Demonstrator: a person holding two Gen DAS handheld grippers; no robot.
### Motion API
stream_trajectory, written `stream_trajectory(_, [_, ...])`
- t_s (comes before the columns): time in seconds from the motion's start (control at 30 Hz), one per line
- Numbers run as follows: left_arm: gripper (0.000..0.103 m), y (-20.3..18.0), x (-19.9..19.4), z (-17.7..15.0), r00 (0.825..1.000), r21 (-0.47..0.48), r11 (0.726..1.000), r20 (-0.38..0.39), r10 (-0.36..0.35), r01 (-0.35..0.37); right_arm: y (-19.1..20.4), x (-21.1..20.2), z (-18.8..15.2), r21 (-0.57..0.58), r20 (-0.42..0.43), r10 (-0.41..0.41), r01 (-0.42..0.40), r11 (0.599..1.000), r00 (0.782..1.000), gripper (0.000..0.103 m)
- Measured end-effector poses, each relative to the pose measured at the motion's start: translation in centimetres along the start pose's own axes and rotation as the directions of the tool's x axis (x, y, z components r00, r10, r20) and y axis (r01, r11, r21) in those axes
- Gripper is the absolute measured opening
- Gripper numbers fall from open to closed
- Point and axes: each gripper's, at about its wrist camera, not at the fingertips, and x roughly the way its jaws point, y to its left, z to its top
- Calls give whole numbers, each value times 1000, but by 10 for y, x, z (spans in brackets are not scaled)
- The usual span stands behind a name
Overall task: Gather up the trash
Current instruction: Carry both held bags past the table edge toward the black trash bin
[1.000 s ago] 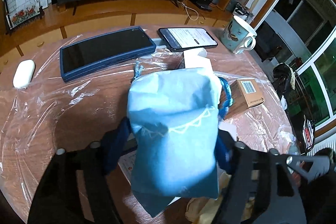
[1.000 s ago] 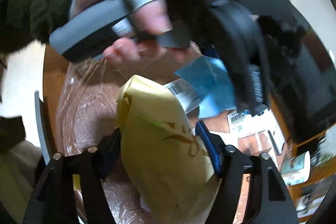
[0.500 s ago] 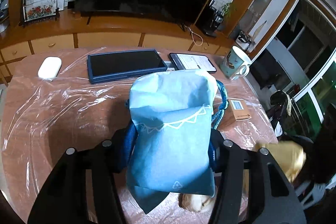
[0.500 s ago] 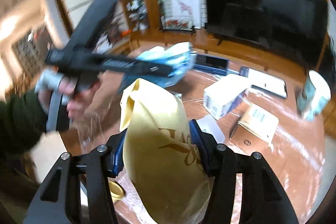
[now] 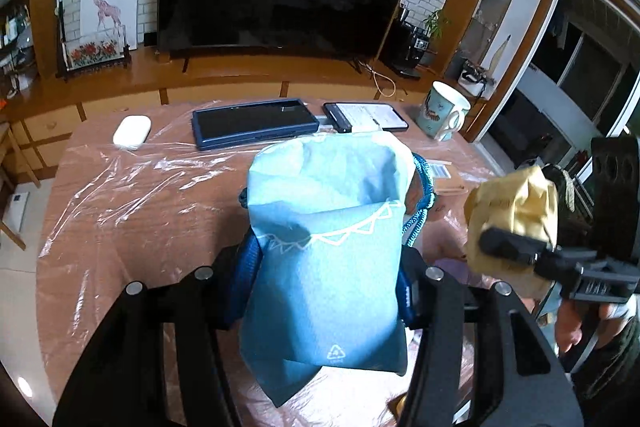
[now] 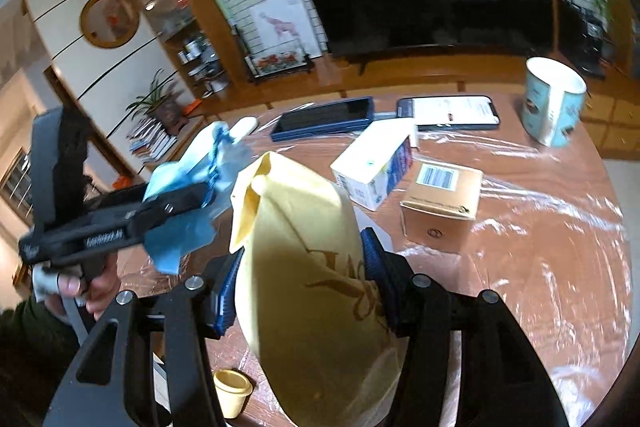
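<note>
Step in hand: both grippers are loaded and lifted above the table (image 5: 132, 203); this looks like the carry-off stage of collecting, with each piece of trash already picked up.
Left gripper (image 5: 326, 281): jaws closed to the width of a light blue drawstring bag (image 5: 326, 247), pinched at mid-height, its open mouth pointing to the far side, its tail hanging near the camera.
Right gripper (image 6: 304, 297): jaws closed on a crumpled yellow paper bag (image 6: 308, 287), held upright, its folded top pointing to the far side.
Where the trash is: both bags are in the air at the near edge of the table, side by side, apart.
Left on the table: a white carton (image 6: 374, 167) and a brown cardboard box (image 6: 442, 205) at centre; a small yellow cup (image 6: 232, 393) near the edge.
Not trash, by my reading: mug (image 6: 554, 101), phone (image 6: 450, 113), tablet (image 5: 254, 123).
Next move: probably carrying both bags to a bin, which no view shows, and releasing them there.
Care needed: the soft bags may sag or slip if the grip eases.
</note>
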Motion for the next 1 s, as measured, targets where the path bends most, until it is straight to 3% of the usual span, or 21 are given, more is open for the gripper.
stream_trajectory(0.2, [56, 2, -8, -11, 1000, -13, 1000, 12, 18, -18, 0, -3, -9, 29, 2, -55, 55, 998, 998, 54])
stream_trajectory(0.43, [56, -15, -24, -21, 991, 8, 992, 51, 124, -124, -1, -21, -17, 16, 19, -82, 82, 997, 996, 54])
stream_trajectory(0.67, [56, -54, -41, -37, 969, 27, 972, 85, 232, -235, 6, -50, -32, -54, 30, -63, 64, 996, 998, 54])
stream_trajectory(1.0, [56, -98, -66, -75, 947, 47, 949, 98, 307, -312, 15, -83, -74, -118, 0, -14, 14, 993, 1000, 54])
